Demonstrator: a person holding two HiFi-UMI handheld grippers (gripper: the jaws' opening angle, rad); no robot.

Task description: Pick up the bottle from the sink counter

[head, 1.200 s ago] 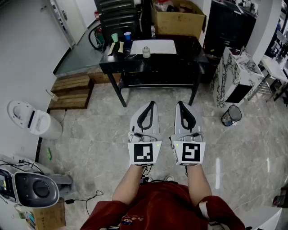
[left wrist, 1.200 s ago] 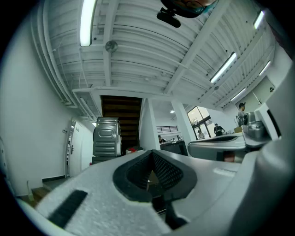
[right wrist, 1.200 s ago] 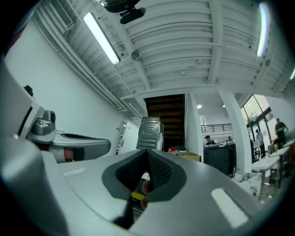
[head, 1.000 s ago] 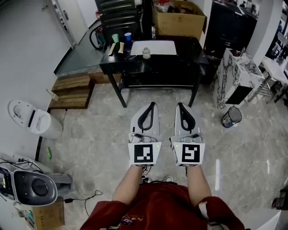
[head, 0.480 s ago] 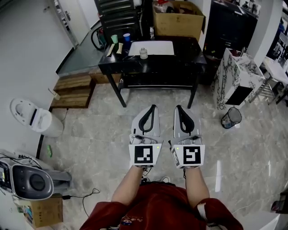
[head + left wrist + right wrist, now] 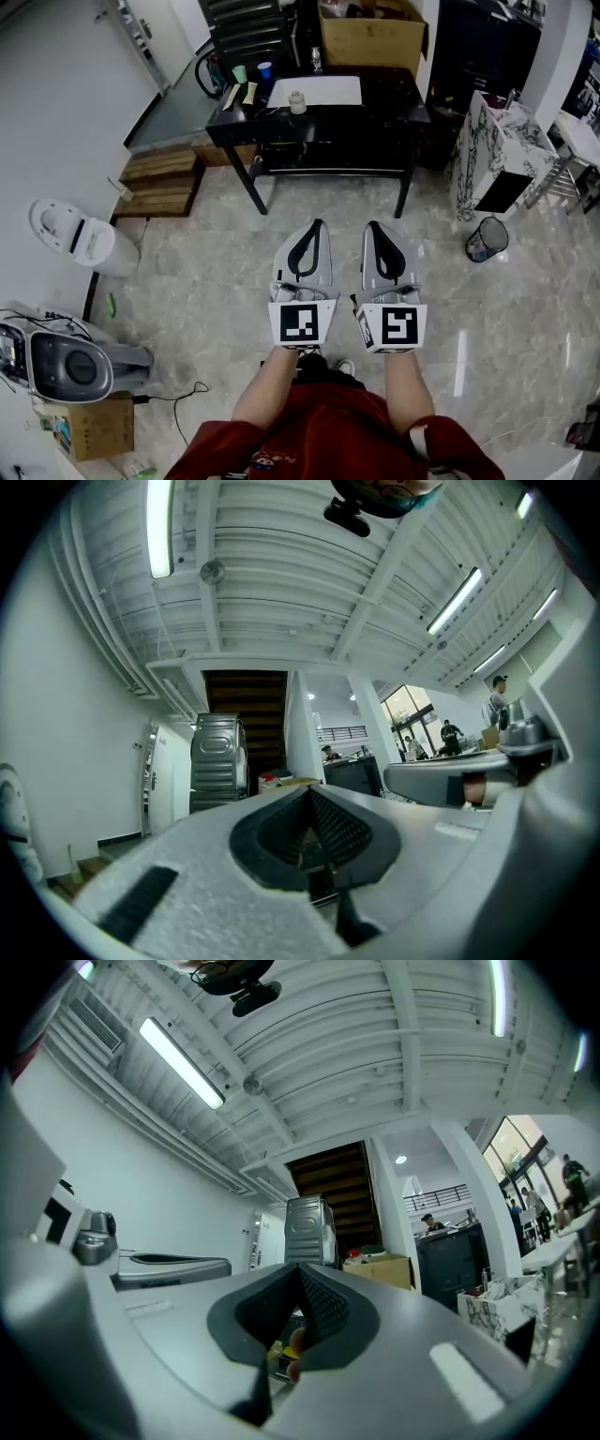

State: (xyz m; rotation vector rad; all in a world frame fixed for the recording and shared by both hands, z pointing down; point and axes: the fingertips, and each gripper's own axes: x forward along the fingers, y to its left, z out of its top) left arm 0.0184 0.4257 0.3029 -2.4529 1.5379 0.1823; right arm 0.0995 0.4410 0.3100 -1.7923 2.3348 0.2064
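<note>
L claw (image 6: 315,226), R claw (image 6: 374,227) (closed), bottle (image 6: 297,101) afar

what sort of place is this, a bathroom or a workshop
Likely a staged bathroom corner in a workshop hall: a white toilet, a black counter with a white basin, plus stacked wooden pallets and a brown cardboard box.

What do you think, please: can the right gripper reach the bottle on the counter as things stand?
Probably not yet. The right gripper hangs over the floor, well short of the counter where the bottle stands. Nothing blocks the path, so stepping forward should do, but its fingers are shut.
</note>
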